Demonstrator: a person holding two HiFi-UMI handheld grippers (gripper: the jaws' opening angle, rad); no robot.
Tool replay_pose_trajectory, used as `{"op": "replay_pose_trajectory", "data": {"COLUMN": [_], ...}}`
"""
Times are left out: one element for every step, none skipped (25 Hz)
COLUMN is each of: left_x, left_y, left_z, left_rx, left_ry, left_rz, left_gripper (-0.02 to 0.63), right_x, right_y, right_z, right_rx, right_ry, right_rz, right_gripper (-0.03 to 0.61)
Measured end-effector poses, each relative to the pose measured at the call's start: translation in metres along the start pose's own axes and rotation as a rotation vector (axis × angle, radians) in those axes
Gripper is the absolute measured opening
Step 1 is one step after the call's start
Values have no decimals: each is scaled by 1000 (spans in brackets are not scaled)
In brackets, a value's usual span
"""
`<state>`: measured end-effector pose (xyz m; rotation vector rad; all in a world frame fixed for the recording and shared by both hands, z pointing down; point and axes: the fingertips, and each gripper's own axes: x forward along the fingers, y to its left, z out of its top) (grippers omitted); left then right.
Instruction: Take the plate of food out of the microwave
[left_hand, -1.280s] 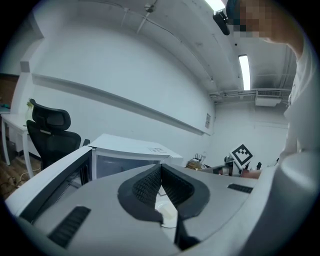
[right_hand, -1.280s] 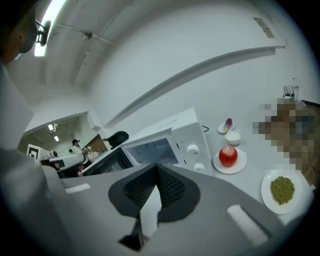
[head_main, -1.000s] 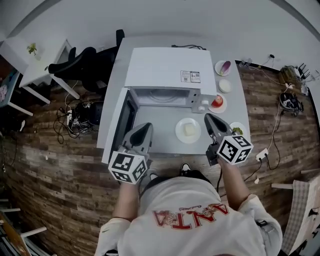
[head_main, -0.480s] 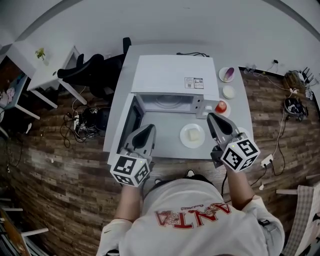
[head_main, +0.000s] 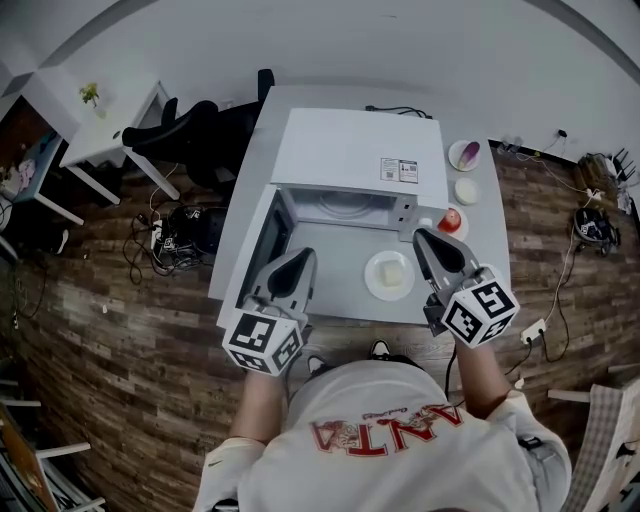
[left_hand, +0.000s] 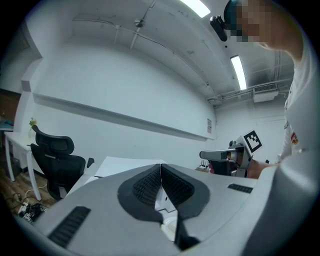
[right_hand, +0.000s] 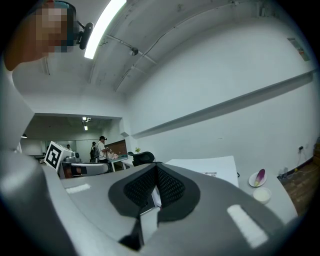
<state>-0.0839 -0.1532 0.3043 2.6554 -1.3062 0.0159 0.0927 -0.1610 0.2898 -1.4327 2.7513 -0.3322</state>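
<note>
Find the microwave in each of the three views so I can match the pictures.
Head view: microwave at top centre, door open to the left.
Left gripper view: its white top, low and left of centre.
Right gripper view: its white top with the sticker, low and right of centre.
Shared landmark: black office chair, left of the microwave in all three.

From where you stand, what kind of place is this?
Probably an office or lab, not a home kitchen: a microwave on a plain table, an office chair, loose cables on the floor.
</note>
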Motion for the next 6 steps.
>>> {"op": "replay_pose_trajectory", "data": {"left_x": [1, 2, 2, 3, 4, 4], "left_y": [0, 0, -1, -1, -2, -2], "left_z": [0, 0, 0, -1, -1, -1], "left_rx": [0, 0, -2, -4, -7, -9], "left_ry": [-2, -2, -3, -3, -3, -3], "left_rz": [1, 1, 1, 0, -1, -1], "left_gripper": [9, 9, 9, 9, 9, 9], "right_x": [1, 2, 2, 2, 2, 3], "right_y": [-1, -2, -2, -3, -3, -4], "right_z": [0, 0, 0, 0, 0, 0], "right_rx": [2, 4, 7, 9, 11, 13], "right_ry": [-1, -1, -2, -2, -2, -2], "right_rz": [1, 3, 4, 6, 7, 8], "right_gripper": [2, 2, 2, 2, 2, 2]}}
